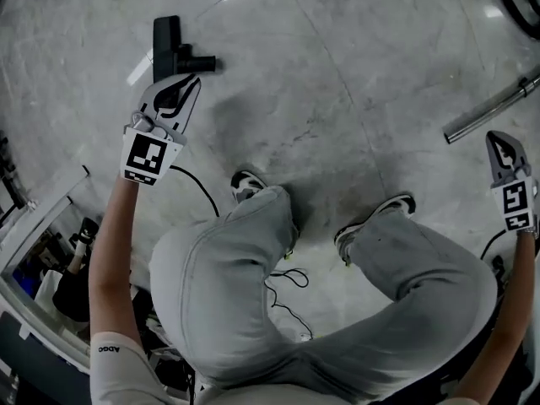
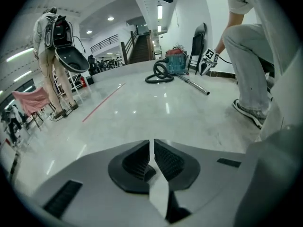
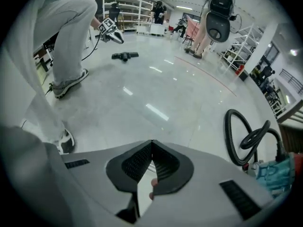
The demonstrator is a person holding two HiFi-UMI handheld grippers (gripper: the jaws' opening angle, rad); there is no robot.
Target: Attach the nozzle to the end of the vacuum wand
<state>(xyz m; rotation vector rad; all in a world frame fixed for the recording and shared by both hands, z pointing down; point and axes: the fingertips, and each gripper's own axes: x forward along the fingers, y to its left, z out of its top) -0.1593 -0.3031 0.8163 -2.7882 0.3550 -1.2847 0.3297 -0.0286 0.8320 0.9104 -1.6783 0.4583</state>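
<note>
Head view: nozzle (image 1: 177,51) lies flat on the floor (image 1: 337,74), out in the open with no floor edge visible near it, just ahead of the left gripper (image 1: 191,83). Not touching. Left claw is closed and empty. Nozzle is T-shaped: the flat head's long axis runs up-down in this view, and the short neck sticks out to the right, toward the wand side. Vacuum wand (image 1: 494,106) is well apart from it, on the floor by the right gripper (image 1: 496,144). Wand long axis is diagonal, with the free end low-left, pointing roughly toward the nozzle. Right claw is closed and empty too.

Left gripper view: jaws are together with nothing between them. Wand (image 2: 194,85) is far across the floor, running from the hose (image 2: 158,74) and vacuum body (image 2: 176,60) out toward the person's shoe (image 2: 251,113). The nozzle does not show here.

Right gripper view: jaws are together, nothing held. Nozzle (image 3: 124,56) is small and far off on the floor, just below the left gripper (image 3: 112,34). Hose loop (image 3: 241,136) is close on the right.

Handling, my guess: the nozzle looks like hard black plastic, light and stiff, not fragile. Take it at the neck or across the head so the socket stays clear. The wand looks like a smooth metal tube, stiff and likely slippery. It is long, so it will lever in a grip. Hold it close to the free end, and line the neck axis up with the wand axis before pushing them together.
</note>
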